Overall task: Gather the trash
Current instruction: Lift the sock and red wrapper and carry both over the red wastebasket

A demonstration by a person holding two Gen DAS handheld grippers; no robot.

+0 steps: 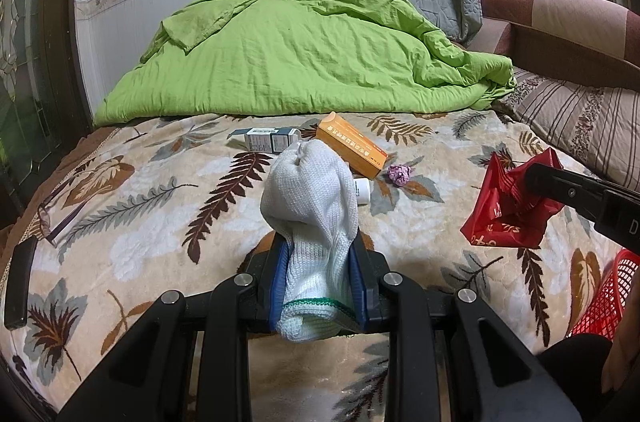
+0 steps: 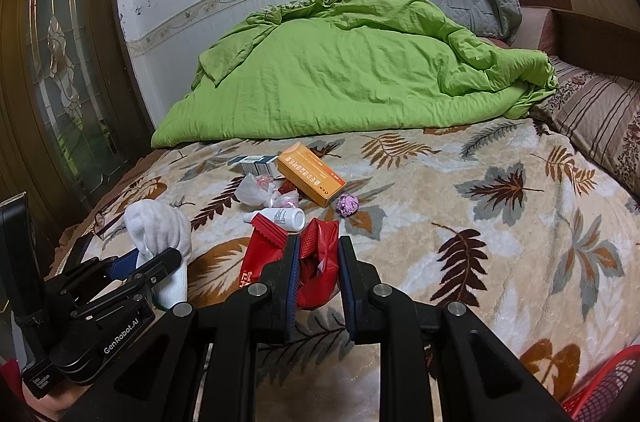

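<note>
My left gripper (image 1: pixel 319 254) is shut on a white knitted glove (image 1: pixel 310 198), held above the leaf-patterned bed; the glove also shows in the right wrist view (image 2: pixel 160 234). My right gripper (image 2: pixel 319 254) is shut on a crumpled red wrapper (image 2: pixel 316 262), which also shows in the left wrist view (image 1: pixel 508 210). On the blanket ahead lie an orange box (image 2: pixel 310 178), a blue-white box (image 2: pixel 258 163), a white bottle (image 2: pixel 284 217), a purple paper ball (image 2: pixel 347 204) and a clear plastic wrapper (image 2: pixel 256 191).
A red mesh basket (image 1: pixel 604 302) stands at the bed's near right edge, also at the corner of the right wrist view (image 2: pixel 604 386). A green quilt (image 1: pixel 300 54) and pillows (image 1: pixel 576 114) fill the far side. A glazed wooden door (image 2: pixel 60 82) is on the left.
</note>
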